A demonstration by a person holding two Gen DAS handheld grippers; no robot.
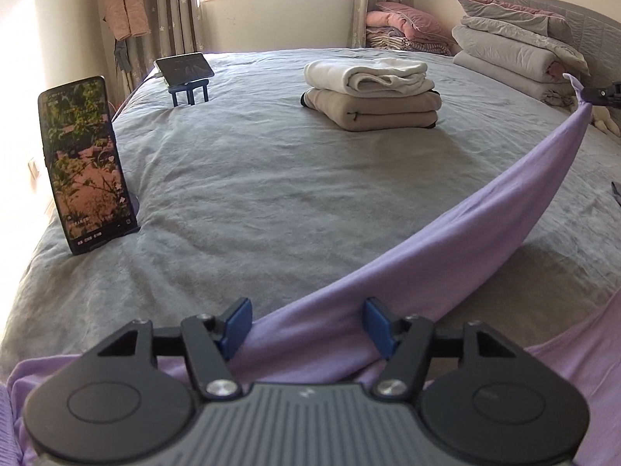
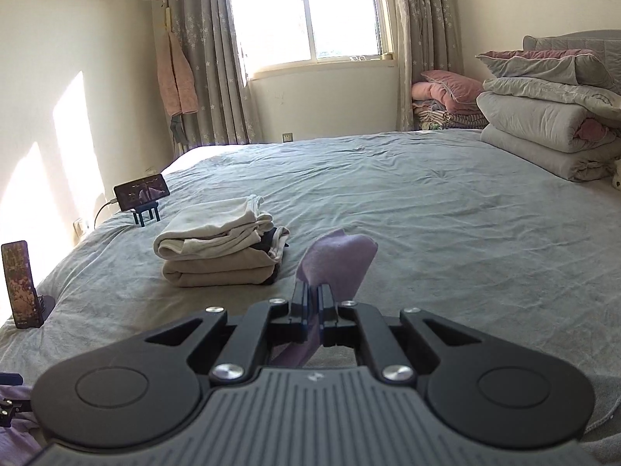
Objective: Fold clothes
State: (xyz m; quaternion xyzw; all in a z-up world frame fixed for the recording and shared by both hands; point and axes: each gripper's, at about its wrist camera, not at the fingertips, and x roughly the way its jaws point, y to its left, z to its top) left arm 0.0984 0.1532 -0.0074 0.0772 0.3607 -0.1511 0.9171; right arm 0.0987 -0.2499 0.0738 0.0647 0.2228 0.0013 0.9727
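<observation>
Left gripper (image 1: pixel 306 324) standing part-open, blue pads clear of the lilac cotton garment (image 1: pixel 446 240) lying slack between them; no grip showing. From there the cloth is stretching taut, up and to the right, to the right gripper (image 2: pixel 315 299), which is clamping a bunched corner with its jaws closed on it. Grey bedspread (image 1: pixel 252 178) is lying beneath both. Stack of folded cream and beige clothes (image 1: pixel 372 93) is sitting ahead of the left gripper, well apart
</observation>
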